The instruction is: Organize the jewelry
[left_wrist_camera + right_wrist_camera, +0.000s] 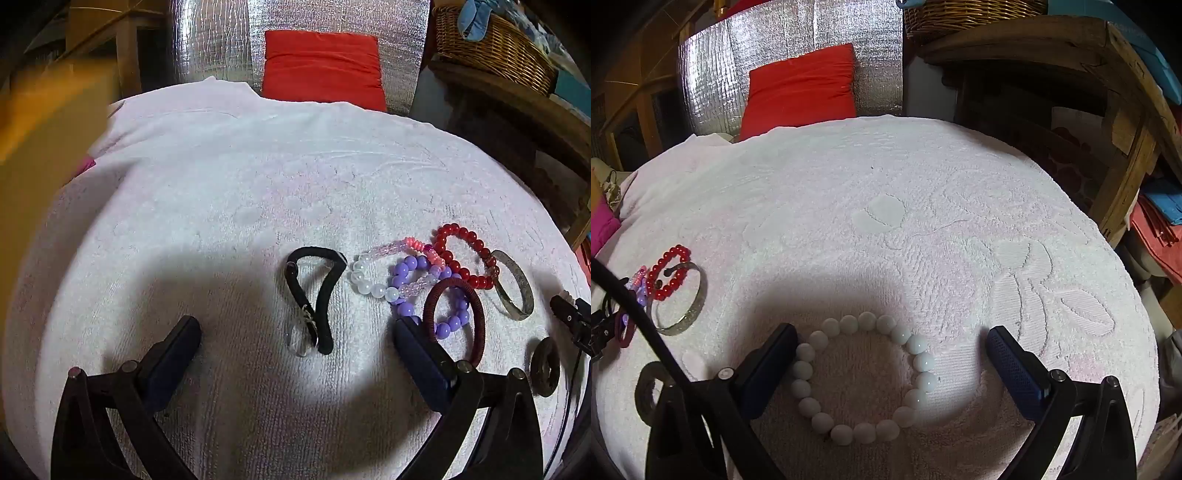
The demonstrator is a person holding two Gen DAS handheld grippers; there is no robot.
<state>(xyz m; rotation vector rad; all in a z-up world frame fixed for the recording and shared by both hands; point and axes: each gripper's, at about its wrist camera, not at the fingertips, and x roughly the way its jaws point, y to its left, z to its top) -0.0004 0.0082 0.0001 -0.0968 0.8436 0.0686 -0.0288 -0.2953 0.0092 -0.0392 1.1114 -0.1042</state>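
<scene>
In the left wrist view my left gripper (pixel 299 328) is open just above a white towel (pixel 221 206), with a black strap bracelet (pixel 314 295) and its clear pendant lying between the fingers, untouched. Right of it is a cluster: a white-and-clear bead bracelet (pixel 369 277), a purple bead bracelet (pixel 406 269), a maroon hair tie (pixel 476 314), a red bead bracelet (pixel 465 258) and a silver bangle (pixel 517 291). In the right wrist view my right gripper (pixel 892 334) is open around a white bead bracelet (pixel 916 343) lying flat on the towel.
A dark flat ring (pixel 545 365) lies near the towel's right side. Behind the towel stand a red cushion (pixel 321 66) and silver foil sheeting (pixel 214 40). A wicker basket (pixel 491 44) sits on a wooden shelf at the right. A black cable (pixel 628 291) crosses the right wrist view's left edge.
</scene>
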